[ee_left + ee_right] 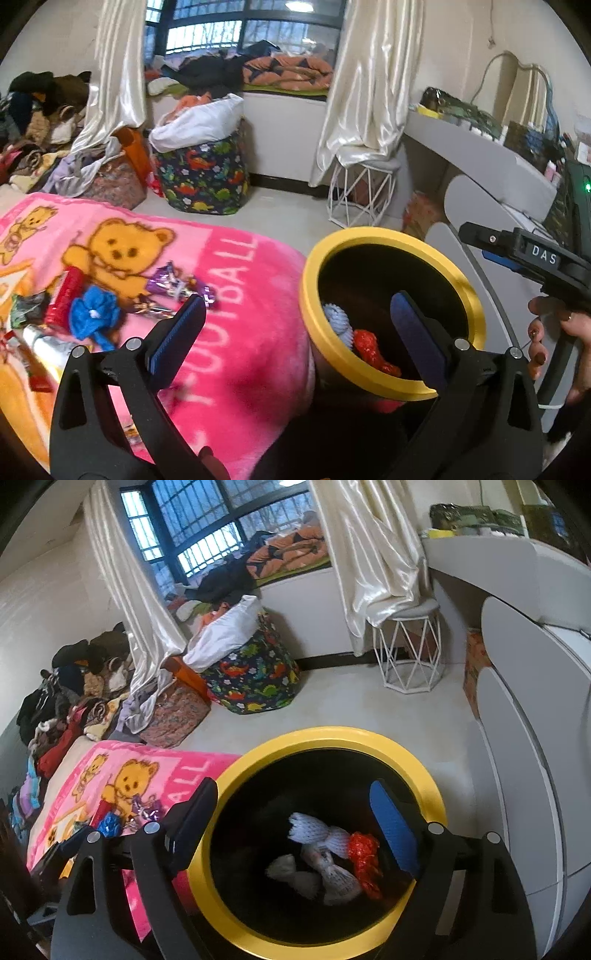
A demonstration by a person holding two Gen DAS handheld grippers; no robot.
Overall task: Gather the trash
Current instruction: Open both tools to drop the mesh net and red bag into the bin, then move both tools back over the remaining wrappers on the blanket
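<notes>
A black trash bin with a yellow rim point(476, 302) point(240, 768) stands on the floor beside a bed with a pink bear blanket point(236, 332) point(155, 764). Inside lie white foam netting point(321, 834) and a red wrapper point(364, 853) point(373, 350). On the blanket lie a red tube point(66, 295), a blue crumpled piece point(92, 314) and purple foil wrappers point(177, 286). My left gripper point(299, 314) is open and empty, between the blanket and the bin. My right gripper point(295, 805) is open and empty above the bin's mouth.
A dinosaur-print laundry bag point(255, 675) and piles of clothes point(74, 686) sit at the far left. A white wire stool point(408, 653) stands by the curtain. A grey curved desk point(528, 709) lines the right side.
</notes>
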